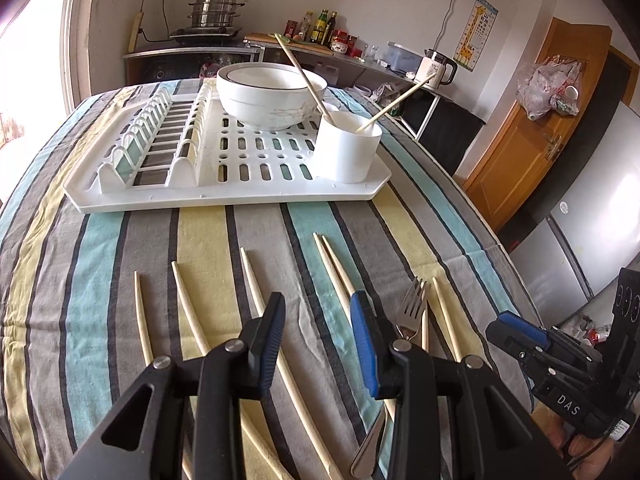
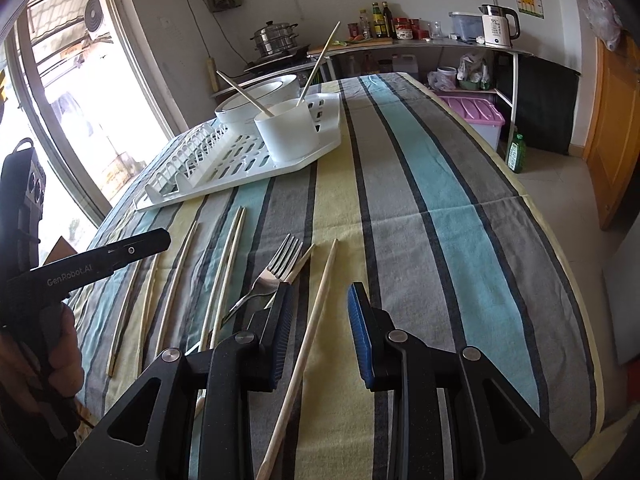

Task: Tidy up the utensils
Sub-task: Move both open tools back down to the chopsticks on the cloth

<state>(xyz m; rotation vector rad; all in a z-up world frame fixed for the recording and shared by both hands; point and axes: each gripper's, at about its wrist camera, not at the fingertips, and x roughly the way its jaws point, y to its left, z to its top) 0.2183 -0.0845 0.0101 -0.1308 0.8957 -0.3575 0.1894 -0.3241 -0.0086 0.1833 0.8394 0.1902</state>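
Several wooden chopsticks (image 1: 256,288) and a metal fork (image 1: 414,306) lie on the striped tablecloth in front of a white dish rack (image 1: 224,184). A white utensil cup (image 1: 346,148) on the rack holds two chopsticks (image 1: 394,102). My left gripper (image 1: 318,316) is open above the chopsticks on the cloth. My right gripper (image 2: 320,304) is open, with one chopstick (image 2: 316,312) lying between its fingers on the cloth. The fork (image 2: 276,276) lies just left of it, and the cup (image 2: 288,132) stands farther back.
A stack of white bowls (image 1: 272,92) sits on the rack behind the cup. The table edge (image 2: 560,240) runs along the right, with the floor, a pink bin (image 2: 476,114) and a green bottle (image 2: 516,154) beyond. A kitchen counter (image 1: 360,60) stands behind the table.
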